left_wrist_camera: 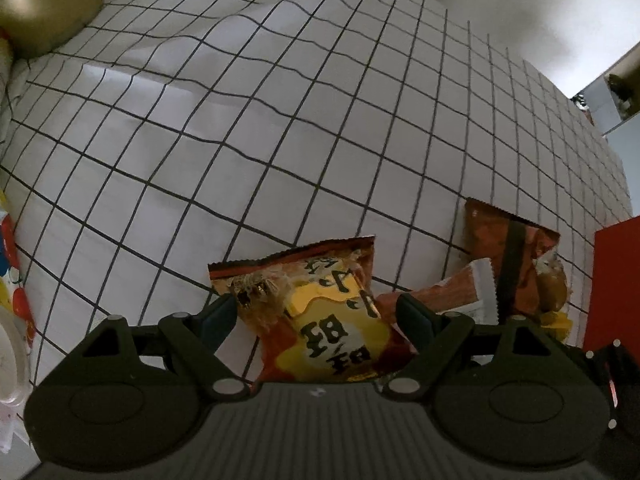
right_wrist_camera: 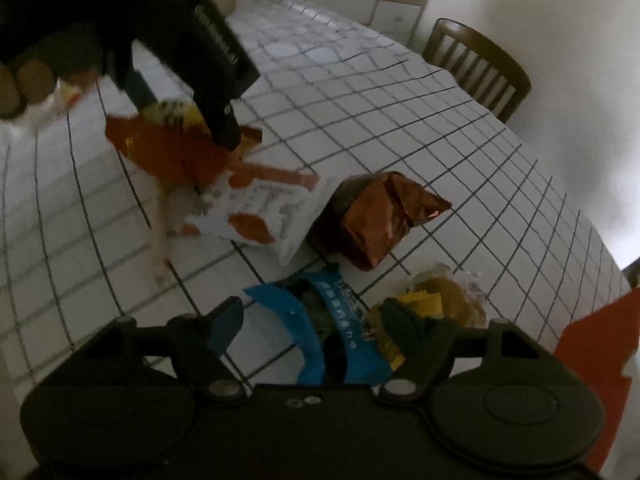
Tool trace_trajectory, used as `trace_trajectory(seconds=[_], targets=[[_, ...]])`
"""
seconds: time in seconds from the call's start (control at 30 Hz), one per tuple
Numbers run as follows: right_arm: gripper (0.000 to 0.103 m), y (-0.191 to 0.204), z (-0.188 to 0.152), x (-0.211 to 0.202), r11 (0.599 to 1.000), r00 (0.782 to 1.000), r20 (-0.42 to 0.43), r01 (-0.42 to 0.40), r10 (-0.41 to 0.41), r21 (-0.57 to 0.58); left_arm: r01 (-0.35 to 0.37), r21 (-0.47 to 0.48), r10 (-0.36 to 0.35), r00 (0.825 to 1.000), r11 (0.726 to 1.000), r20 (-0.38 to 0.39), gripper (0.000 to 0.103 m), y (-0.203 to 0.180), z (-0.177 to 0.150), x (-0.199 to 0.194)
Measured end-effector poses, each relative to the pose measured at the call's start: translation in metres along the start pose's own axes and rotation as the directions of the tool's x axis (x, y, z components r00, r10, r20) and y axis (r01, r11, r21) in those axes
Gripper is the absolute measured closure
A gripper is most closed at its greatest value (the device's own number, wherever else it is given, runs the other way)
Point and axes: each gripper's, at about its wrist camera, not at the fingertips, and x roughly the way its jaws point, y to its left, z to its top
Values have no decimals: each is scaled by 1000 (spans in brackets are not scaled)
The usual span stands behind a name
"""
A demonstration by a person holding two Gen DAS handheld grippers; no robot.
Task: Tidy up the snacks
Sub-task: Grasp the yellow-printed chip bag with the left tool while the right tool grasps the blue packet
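Left wrist view first: my left gripper (left_wrist_camera: pixel 316 316) has its jaws spread wide, with an orange-and-yellow snack bag (left_wrist_camera: pixel 324 320) lying between the fingers, not pinched. I see a gap on the left side; on the right I cannot tell whether the finger touches the bag. Just right of it lies a thin orange-and-white packet (left_wrist_camera: pixel 452 292), and behind that a dark orange bag (left_wrist_camera: pixel 516 256) by a red box (left_wrist_camera: pixel 612 280) at the right edge. Far beyond the bags the checked tablecloth (left_wrist_camera: pixel 280 120) is bare, wrinkled into low ridges, with a gold pot (left_wrist_camera: pixel 44 4) at the far left corner.

From the right wrist view, my right gripper (right_wrist_camera: pixel 316 320) also stands open, a blue snack packet (right_wrist_camera: pixel 316 320) between its fingers and a yellow packet (right_wrist_camera: pixel 420 304) against the right finger. Counting left to right I make out five snacks here: the orange-and-yellow bag under the other gripper, a white-and-orange bag (right_wrist_camera: pixel 260 204), a crumpled copper bag (right_wrist_camera: pixel 380 216), the blue packet and the yellow one. Far right, a wooden chair (right_wrist_camera: pixel 480 64) stands at the table's edge.
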Motion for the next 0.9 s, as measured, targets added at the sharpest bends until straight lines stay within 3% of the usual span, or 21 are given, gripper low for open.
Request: trace_trajectory(seconds=[0.27,0.4,0.6,0.67,0.9], targets=[[29,-5,-2,16,1000,999,-33,-12,12,-7,-2,-16,2,1000,1000,-6,16,4,3,9],[49,-10,-2,14,999,999,-26,-28,29,30,11,-6,-11,1000,1000,9,17,3,0,8],[62,-9,-7,10,998,1000,-7,21,-21,53,17,3,-17,999,1000,39,31,1,-2,1],[63,-9,-8,9,997,999,-2,33,-33,71,33,1,-33,998,999,45,42,2,-3,-3],[65,-4,-15,-6,989,999,19,37,-40,140,36,26,-37,997,999,70,45,4,-9,-11]])
